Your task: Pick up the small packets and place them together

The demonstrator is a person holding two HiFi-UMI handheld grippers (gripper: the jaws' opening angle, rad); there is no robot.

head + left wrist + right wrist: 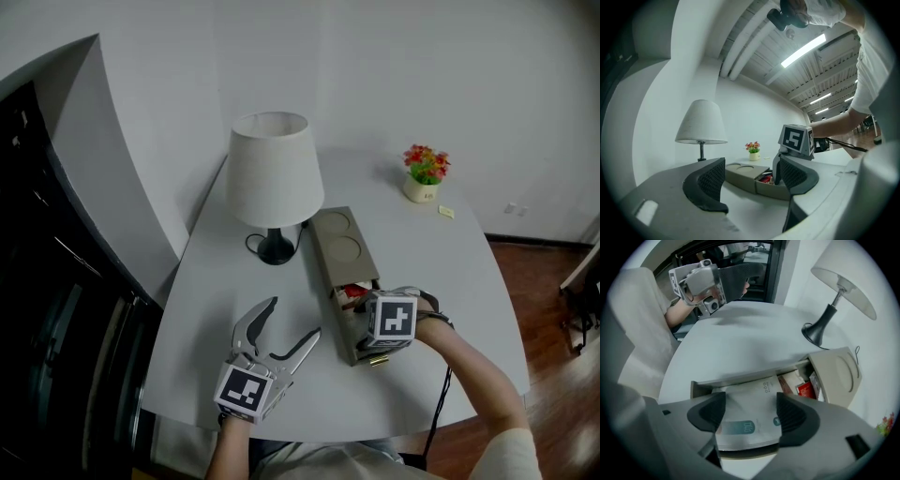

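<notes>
Pale, teal-labelled packets lay stacked in an open drawer, red packets beside. Right tool hung spread over them, not pinching; left tool spread, empty, nr lamp.

Stack of silvery-white packets w/ teal labels lies flat in the open drawer, at its outer end, edges approx. aligned. Red & white packets sit jumbled at the drawer's inner end, just beside the stack.
</notes>
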